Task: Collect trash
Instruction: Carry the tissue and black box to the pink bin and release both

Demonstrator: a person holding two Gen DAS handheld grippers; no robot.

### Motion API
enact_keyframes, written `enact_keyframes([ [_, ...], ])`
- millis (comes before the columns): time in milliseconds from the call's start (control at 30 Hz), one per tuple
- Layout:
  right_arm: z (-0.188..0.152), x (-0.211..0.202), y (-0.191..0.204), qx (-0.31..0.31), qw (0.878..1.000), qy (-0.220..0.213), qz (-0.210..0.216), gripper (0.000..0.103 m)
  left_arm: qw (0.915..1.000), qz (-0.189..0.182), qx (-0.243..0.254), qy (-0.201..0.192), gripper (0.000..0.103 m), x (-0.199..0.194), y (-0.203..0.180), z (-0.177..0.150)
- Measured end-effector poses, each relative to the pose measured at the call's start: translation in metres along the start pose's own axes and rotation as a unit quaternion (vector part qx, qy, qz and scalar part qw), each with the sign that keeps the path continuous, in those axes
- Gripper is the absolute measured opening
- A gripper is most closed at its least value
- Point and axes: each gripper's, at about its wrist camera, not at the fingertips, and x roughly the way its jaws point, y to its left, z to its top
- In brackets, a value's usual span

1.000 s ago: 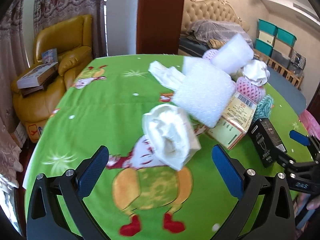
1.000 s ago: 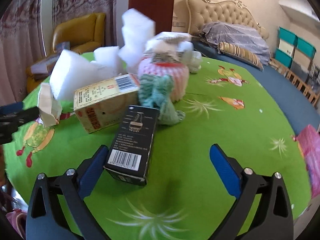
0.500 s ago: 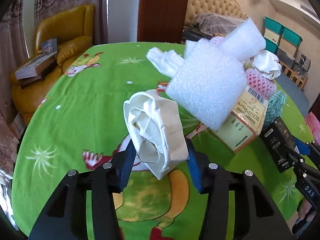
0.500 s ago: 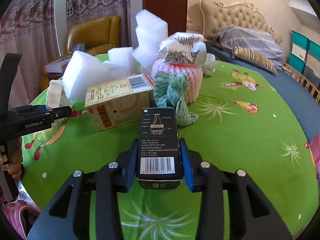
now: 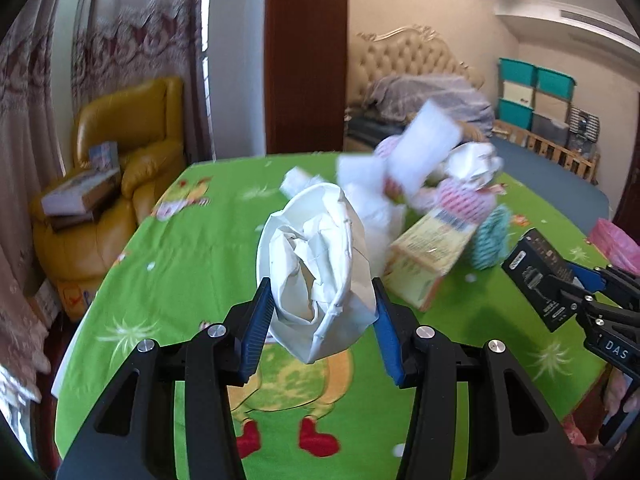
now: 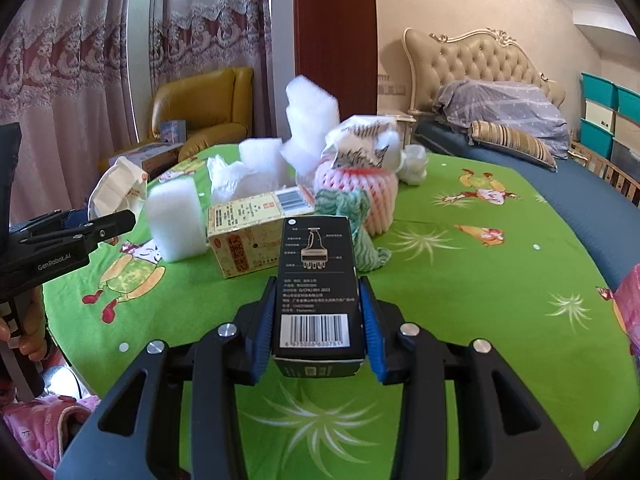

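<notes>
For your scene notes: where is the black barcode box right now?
The black barcode box sits clamped in the right tool, above the green tablecloth, just before the yellow carton.

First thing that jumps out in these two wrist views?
Both grippers are loaded: the left gripper is clamped on a crumpled white paper bag, and the right gripper on a black barcoded box, both over the table. Behind them, a heap of foam blocks, a yellow carton and pink fruit netting sits mid-table on the bright green cartoon tablecloth.
</notes>
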Motion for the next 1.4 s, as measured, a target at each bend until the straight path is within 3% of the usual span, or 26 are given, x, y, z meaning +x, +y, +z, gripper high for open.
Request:
enact_keyframes([
  [300, -0.007, -0.031, -0.035, 0.027, 0.999, -0.026, -0.032, 0.038, 0.9972, -0.043, 0.058, -0.018, 0.046, -0.006, -0.048, 0.012],
  [733, -0.021, -0.075, -0.105, 0.078, 0.990, -0.057, -0.106, 0.038, 0.9836, -0.137, 0.115, -0.024, 0.046, 0.012, -0.139, 0.030],
  [1100, -0.040, -0.114, -0.170, 0.116, 0.973, -0.072, -0.185, 0.038, 0.9585, -0.219, 0.181, -0.025, 0.046, 0.027, -0.246, 0.038],
  [1300, -0.055, -0.138, -0.217, 0.141, 0.957, -0.081, -0.239, 0.038, 0.9394, -0.269, 0.211, -0.020, 0.046, 0.032, -0.308, 0.047],
  [1400, -0.060, -0.149, -0.251, 0.159, 0.947, -0.080, -0.267, 0.038, 0.9258, -0.306, 0.221, -0.008, 0.046, 0.041, -0.347, 0.056],
])
